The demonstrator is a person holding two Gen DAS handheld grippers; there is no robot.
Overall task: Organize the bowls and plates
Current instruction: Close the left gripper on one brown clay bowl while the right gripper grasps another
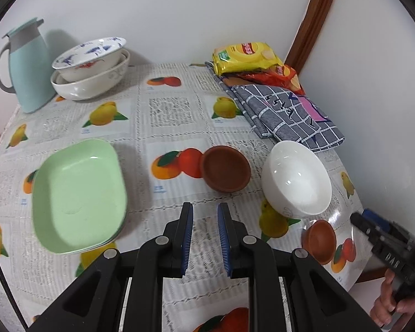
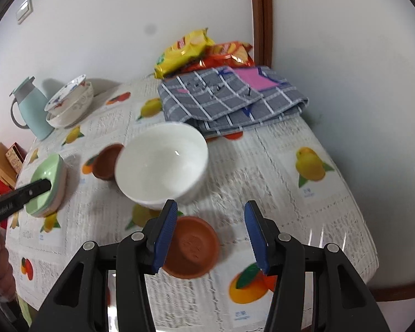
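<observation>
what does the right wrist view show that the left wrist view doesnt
Only the right wrist view shows the wall switch, the boxes past the table's left edge, and the right hand-held gripper from behind, open over the near brown saucer.

Only the left wrist view shows the left hand-held gripper from behind, open above the tablecloth.

Both show the green dishes, white bowl, far brown saucer, stacked patterned bowls, blue jug, checked cloth and snack packets.

Glossy white bowl; matt terracotta saucer; woven checked cloth.
</observation>
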